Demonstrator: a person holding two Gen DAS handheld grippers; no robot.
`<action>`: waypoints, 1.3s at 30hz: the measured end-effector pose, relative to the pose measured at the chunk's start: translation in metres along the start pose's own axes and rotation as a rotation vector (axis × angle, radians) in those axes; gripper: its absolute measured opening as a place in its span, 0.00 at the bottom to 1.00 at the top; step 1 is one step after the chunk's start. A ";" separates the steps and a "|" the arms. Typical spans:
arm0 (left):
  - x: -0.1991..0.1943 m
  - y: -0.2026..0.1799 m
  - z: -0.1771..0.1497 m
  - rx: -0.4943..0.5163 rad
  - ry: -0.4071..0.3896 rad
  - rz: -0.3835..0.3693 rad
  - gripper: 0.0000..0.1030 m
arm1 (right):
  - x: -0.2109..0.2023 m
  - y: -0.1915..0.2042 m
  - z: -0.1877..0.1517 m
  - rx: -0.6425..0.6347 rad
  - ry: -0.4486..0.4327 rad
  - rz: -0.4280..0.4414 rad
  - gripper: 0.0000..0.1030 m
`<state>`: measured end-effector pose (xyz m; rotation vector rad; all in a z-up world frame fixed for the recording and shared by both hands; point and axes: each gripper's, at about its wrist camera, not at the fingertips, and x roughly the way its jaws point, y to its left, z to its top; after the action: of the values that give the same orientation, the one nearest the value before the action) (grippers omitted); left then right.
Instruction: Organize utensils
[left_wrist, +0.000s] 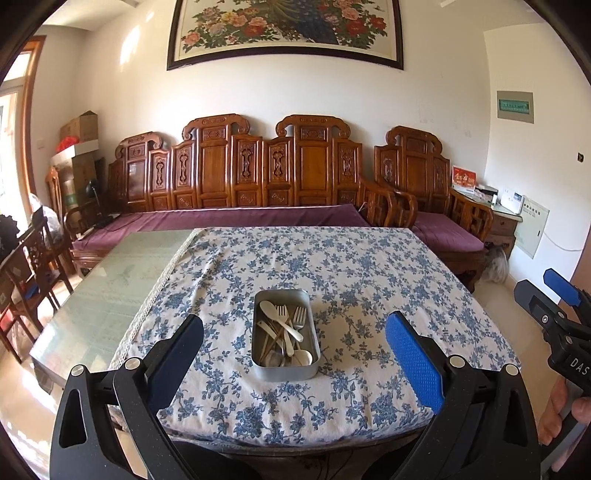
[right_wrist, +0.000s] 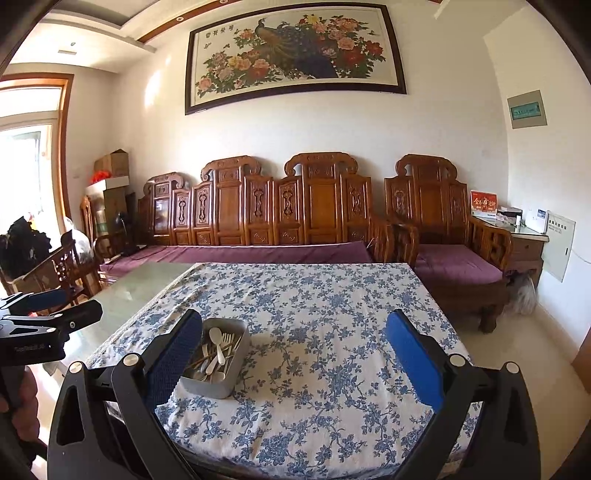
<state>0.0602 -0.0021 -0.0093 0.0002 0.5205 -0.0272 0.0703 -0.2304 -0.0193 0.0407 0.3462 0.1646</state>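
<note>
A grey metal tin (left_wrist: 284, 370) stands on the blue-flowered tablecloth (left_wrist: 369, 280) near the table's front. It holds a jumble of white spoons (left_wrist: 271, 311), metal forks (left_wrist: 298, 318) and other utensils. My left gripper (left_wrist: 293, 356) is open and empty, held above the front edge with the tin between its fingers in the view. My right gripper (right_wrist: 293, 360) is open and empty, to the right of the tin (right_wrist: 218, 386); its left finger (right_wrist: 173, 365) covers the tin's left side. The utensils (right_wrist: 218, 349) show in that view too.
The cloth (right_wrist: 332, 332) covers the right part of a glass-topped table (left_wrist: 110, 280). A carved wooden sofa with purple cushions (left_wrist: 236, 218) stands behind the table. Wooden chairs (left_wrist: 33, 266) stand at the left. The right gripper shows at the left wrist view's right edge (left_wrist: 561, 317).
</note>
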 end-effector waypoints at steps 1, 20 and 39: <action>0.000 0.000 0.000 0.000 0.002 -0.001 0.92 | 0.000 0.000 0.000 -0.001 0.000 -0.001 0.97; 0.004 -0.003 0.000 -0.001 0.009 -0.007 0.92 | 0.000 0.001 -0.001 0.002 0.006 0.010 0.97; -0.004 -0.003 0.000 0.009 -0.009 -0.022 0.92 | 0.000 0.003 -0.002 0.004 0.004 0.010 0.97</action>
<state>0.0572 -0.0052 -0.0073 0.0030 0.5110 -0.0512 0.0691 -0.2270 -0.0212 0.0457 0.3501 0.1745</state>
